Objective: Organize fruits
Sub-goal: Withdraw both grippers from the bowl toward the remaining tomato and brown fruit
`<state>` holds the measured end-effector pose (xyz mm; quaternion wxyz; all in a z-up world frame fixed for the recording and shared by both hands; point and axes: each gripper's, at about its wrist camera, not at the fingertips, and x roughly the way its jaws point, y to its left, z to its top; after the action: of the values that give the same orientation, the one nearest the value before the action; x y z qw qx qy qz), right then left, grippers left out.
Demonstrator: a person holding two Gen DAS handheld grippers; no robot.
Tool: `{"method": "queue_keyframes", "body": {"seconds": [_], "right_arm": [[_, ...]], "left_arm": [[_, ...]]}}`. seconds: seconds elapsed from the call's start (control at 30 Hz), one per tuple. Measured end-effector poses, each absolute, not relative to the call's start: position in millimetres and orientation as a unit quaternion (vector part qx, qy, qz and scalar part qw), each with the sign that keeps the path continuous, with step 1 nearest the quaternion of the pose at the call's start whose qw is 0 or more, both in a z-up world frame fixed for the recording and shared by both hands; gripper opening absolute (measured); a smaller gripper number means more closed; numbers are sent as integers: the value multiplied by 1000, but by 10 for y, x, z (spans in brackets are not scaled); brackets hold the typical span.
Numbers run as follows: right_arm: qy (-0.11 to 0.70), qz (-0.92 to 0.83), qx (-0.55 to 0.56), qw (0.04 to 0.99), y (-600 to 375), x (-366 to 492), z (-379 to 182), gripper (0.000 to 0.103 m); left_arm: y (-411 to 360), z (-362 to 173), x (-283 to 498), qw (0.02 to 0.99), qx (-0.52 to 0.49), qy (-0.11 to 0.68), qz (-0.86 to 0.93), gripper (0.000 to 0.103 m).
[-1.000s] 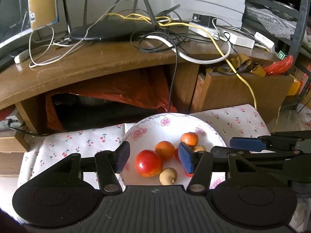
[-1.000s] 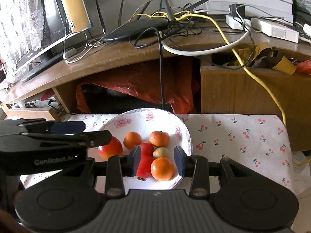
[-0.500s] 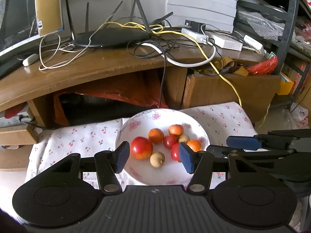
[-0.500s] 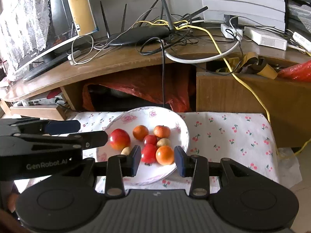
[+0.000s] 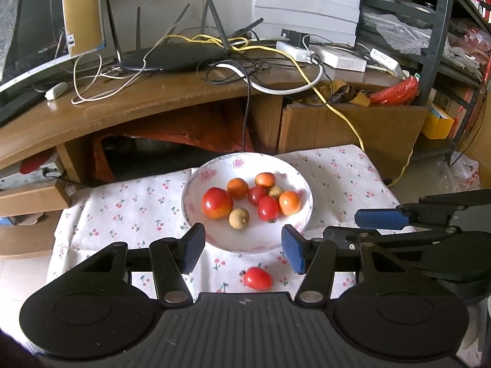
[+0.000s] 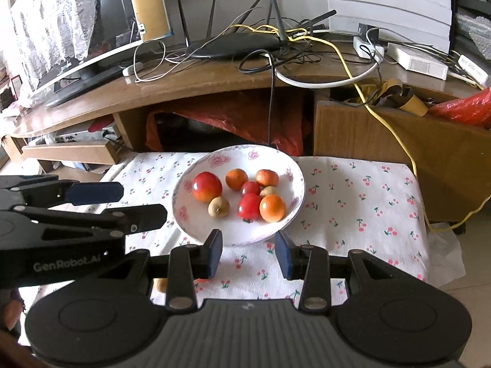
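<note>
A white flowered plate [image 5: 245, 239] [image 6: 236, 236] on a cherry-print cloth holds several fruits: a red apple [image 5: 217, 203] [image 6: 207, 186], small oranges [image 5: 289, 203] [image 6: 272, 208], red tomatoes [image 5: 268, 208] [image 6: 249, 206] and brown longans [image 5: 239, 218] [image 6: 218, 207]. A red tomato [image 5: 257, 278] lies on the cloth in front of the plate, between my left fingers. My left gripper [image 5: 241, 248] is open and empty, above the plate's near edge. My right gripper [image 6: 248, 253] is open and empty, just before the plate.
A wooden desk [image 5: 129, 104] behind the cloth carries a router [image 5: 172, 58], tangled cables and a monitor [image 6: 76, 49]. A red bag [image 5: 172, 141] fills the space under the desk. A wooden cabinet [image 5: 353, 135] stands at back right.
Both grippers have drawn back and up from the plate, so the fruits look smaller and farther. A red tomato on the cloth in front of the plate has come into view.
</note>
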<state>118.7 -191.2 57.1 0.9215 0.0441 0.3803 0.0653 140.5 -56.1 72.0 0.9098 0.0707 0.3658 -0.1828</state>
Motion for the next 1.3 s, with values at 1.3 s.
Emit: {"method": "queue_keyframes", "body": {"seconds": [1.3], "right_arm": [[483, 55, 51, 872, -1928, 1175, 115, 38]], "left_arm": [[-471, -196, 1719, 855, 33, 493, -157, 59]]}}
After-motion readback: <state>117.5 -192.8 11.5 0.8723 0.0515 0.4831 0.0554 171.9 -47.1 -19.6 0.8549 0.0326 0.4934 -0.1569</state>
